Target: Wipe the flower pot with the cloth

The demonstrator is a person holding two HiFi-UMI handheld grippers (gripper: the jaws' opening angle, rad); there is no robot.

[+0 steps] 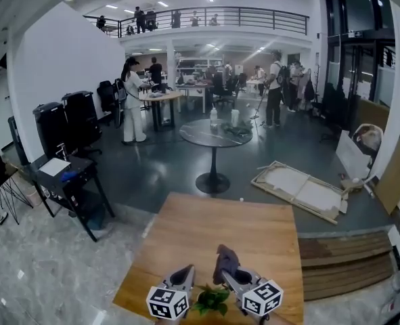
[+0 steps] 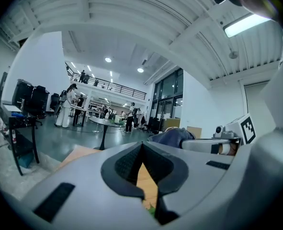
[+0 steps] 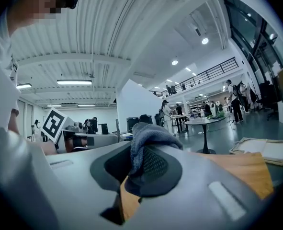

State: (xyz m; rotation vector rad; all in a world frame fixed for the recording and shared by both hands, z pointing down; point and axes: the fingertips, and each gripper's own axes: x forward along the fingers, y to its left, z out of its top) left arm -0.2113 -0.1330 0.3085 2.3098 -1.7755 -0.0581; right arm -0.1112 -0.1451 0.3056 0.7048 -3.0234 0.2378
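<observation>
Green leaves of the potted plant (image 1: 211,299) show at the near table edge between both grippers; the pot itself is hidden below them. My right gripper (image 1: 226,265) is shut on a dark blue-grey cloth (image 1: 225,254), which bunches above its jaw tips. In the right gripper view the cloth (image 3: 142,137) drapes over the closed right gripper (image 3: 134,151). My left gripper (image 1: 186,271) is shut with nothing in it, just left of the plant. In the left gripper view the left gripper (image 2: 141,146) has its tips touching, a leaf (image 2: 152,209) shows below, and the cloth (image 2: 173,137) lies to the right.
Both grippers hover over a wooden table (image 1: 213,232). Beyond it stand a round dark table (image 1: 214,134), a black side table (image 1: 64,175) at left, a flat framed board (image 1: 301,188) on the floor at right, and people at desks far back.
</observation>
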